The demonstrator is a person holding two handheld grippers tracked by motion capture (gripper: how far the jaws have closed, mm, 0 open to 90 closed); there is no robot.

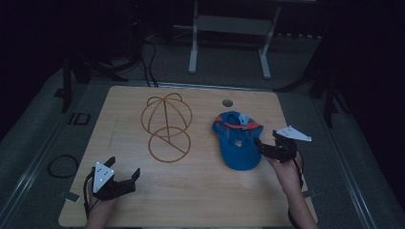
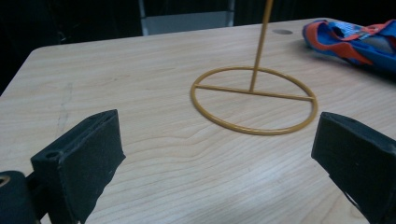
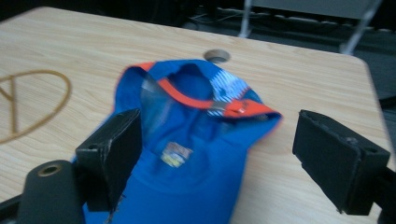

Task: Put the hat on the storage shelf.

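A blue cap (image 1: 237,143) with orange trim lies upside down on the right half of the wooden table (image 1: 200,191). A golden wire hat stand (image 1: 166,125) stands left of centre. My right gripper (image 1: 262,148) is at the cap's right edge, open. In the right gripper view the cap (image 3: 187,140) lies between the spread jaws of the right gripper (image 3: 219,130), and the left jaw overlaps its fabric. My left gripper (image 1: 124,168) hovers open near the front left. Its own view has the left gripper (image 2: 217,135) facing the stand's ring (image 2: 256,70), with the cap (image 2: 355,44) far right.
A round hole (image 1: 228,102) is set in the table behind the cap. A white frame (image 1: 193,47) stands on the floor beyond the table. Cables and a black cable loop (image 1: 63,166) lie on the floor at the left.
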